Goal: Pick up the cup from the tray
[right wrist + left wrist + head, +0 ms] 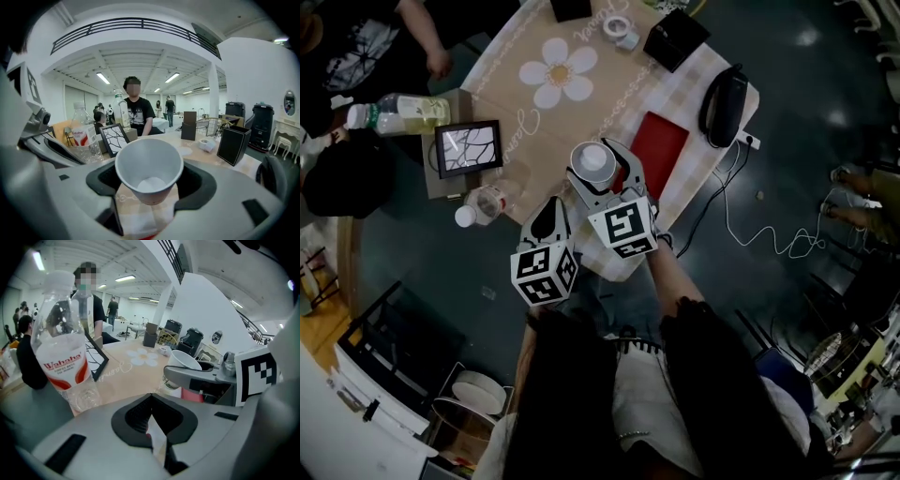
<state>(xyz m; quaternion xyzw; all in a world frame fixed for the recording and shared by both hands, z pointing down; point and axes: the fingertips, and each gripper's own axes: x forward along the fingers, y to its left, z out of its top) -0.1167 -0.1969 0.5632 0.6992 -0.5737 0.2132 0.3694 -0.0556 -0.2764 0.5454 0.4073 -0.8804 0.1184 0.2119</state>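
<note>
Observed cloth-covered worktop (525, 117) below. Recorded left gripper (551, 211) with jaws pressed together, empty, just beside right gripper (600, 173). Recorded right gripper clamped on white paper cup (593, 159): seated between its jaws, mouth up, over worktop's near edge.

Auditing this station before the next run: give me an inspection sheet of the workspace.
Surface: table under a daisy-print covering.
Job's things: cup, empty, held above the table beside the red tray.
Clutter: water bottle, picture frame, black box, tape roll, black pouch.
Grippers: right tool shut on the cup; left tool shut, empty.
Cables: white cable trailing on the floor.
Surroundings: a person beyond the table.
</note>
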